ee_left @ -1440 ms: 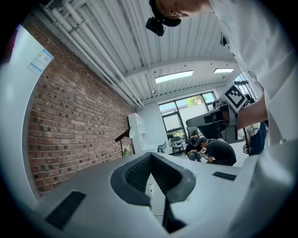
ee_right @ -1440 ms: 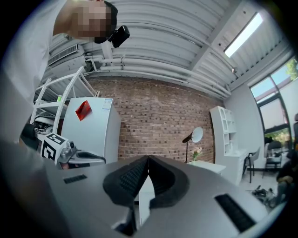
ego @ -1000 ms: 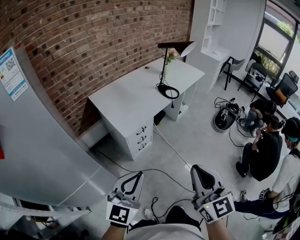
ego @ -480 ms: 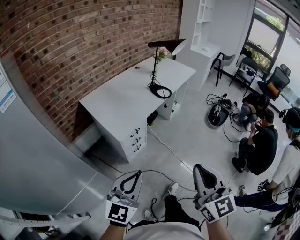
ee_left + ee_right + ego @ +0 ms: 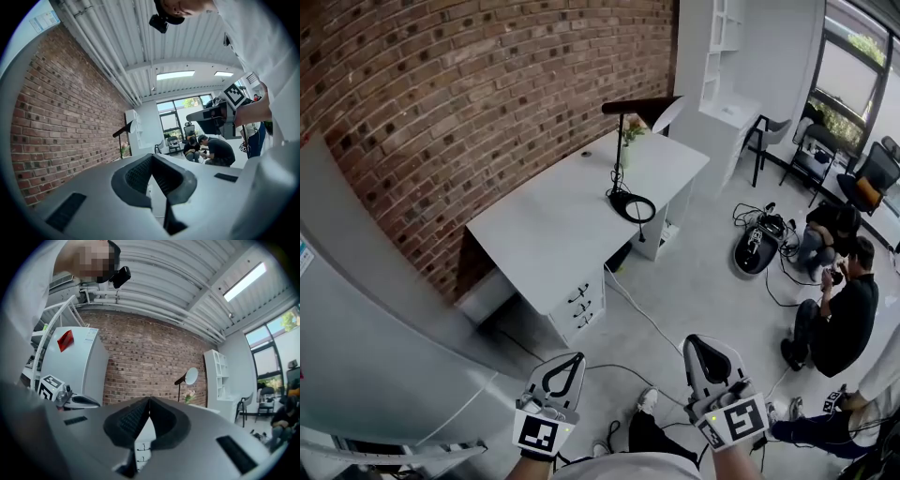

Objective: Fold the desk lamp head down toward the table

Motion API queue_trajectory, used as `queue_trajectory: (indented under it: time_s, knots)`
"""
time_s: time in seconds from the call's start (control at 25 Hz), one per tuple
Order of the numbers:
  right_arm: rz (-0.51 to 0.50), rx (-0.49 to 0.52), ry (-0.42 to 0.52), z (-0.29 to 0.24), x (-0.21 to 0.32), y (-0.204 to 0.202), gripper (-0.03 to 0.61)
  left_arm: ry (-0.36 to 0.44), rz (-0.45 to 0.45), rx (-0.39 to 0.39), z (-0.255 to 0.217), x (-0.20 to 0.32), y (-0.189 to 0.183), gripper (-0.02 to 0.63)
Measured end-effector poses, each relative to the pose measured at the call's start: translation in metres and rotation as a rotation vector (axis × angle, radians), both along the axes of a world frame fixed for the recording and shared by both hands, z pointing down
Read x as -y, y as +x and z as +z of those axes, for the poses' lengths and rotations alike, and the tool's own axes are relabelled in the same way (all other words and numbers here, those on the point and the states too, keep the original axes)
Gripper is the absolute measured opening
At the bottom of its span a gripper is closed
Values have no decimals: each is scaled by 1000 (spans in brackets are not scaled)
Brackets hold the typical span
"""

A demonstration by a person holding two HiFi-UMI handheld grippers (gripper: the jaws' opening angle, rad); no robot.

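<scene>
The black desk lamp (image 5: 623, 155) stands on the white desk (image 5: 553, 234) against the brick wall, far ahead of me. Its arm and round shade (image 5: 667, 112) jut out level at the top, and its ring base (image 5: 633, 207) lies on the desktop. My left gripper (image 5: 575, 359) and right gripper (image 5: 699, 341) hang low over the floor, both shut and empty, well short of the desk. The lamp (image 5: 123, 131) shows small in the left gripper view beyond the left gripper (image 5: 152, 156). In the right gripper view the lamp (image 5: 186, 377) stands past the right gripper (image 5: 149, 401).
A large grey cabinet (image 5: 366, 319) fills the left. The desk has drawers (image 5: 583, 298) at its near end, and cables (image 5: 642, 314) trail across the floor. People (image 5: 839, 314) sit at the right near a round floor device (image 5: 755, 248). A white shelf unit (image 5: 722, 66) stands behind the desk.
I have stepped forward with both grippers, which stay shut. The desk and lamp now sit a little more to the right and nearer in the head view.
</scene>
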State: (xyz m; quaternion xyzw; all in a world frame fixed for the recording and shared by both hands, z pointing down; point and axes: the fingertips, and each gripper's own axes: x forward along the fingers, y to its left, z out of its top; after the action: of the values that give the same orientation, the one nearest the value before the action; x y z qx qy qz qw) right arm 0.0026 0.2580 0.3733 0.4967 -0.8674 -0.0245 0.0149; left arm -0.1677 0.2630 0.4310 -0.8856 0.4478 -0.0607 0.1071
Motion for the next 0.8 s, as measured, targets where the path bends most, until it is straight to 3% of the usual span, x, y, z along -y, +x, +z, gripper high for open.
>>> queue_trajectory:
  time_s: [0.28,0.8]
  knots:
    - [-17,13,-12,5,58,24,17,-52,-29,-11,6,59,21,8]
    - [-43,31,-22,8,164,94,17,-56,-33,19,-4,171,93,8]
